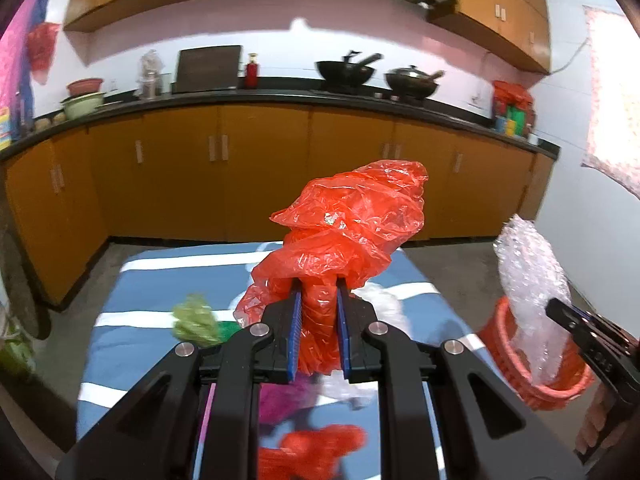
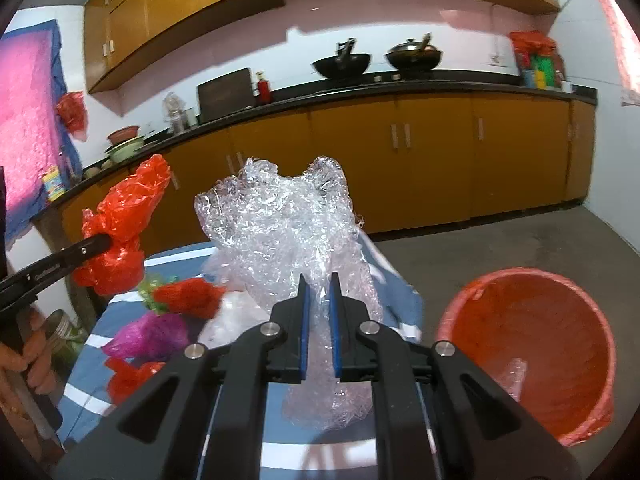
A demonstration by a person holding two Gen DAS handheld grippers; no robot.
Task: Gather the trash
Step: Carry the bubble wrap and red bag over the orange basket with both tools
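Left tongs (image 1: 318,292) clamp red bag (image 1: 352,216) — upright, right tongs (image 2: 319,282) clamp bubble wrap (image 2: 280,220)

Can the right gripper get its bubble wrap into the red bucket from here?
Probably yes. The right gripper is shut on the bubble wrap, and the red bucket sits open just to its right, with nothing visible between them.

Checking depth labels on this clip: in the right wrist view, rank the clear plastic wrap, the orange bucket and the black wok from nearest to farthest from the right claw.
1. clear plastic wrap: gripped in the right claw.
2. orange bucket: on the floor, lower right.
3. black wok: on the far counter, straight ahead.
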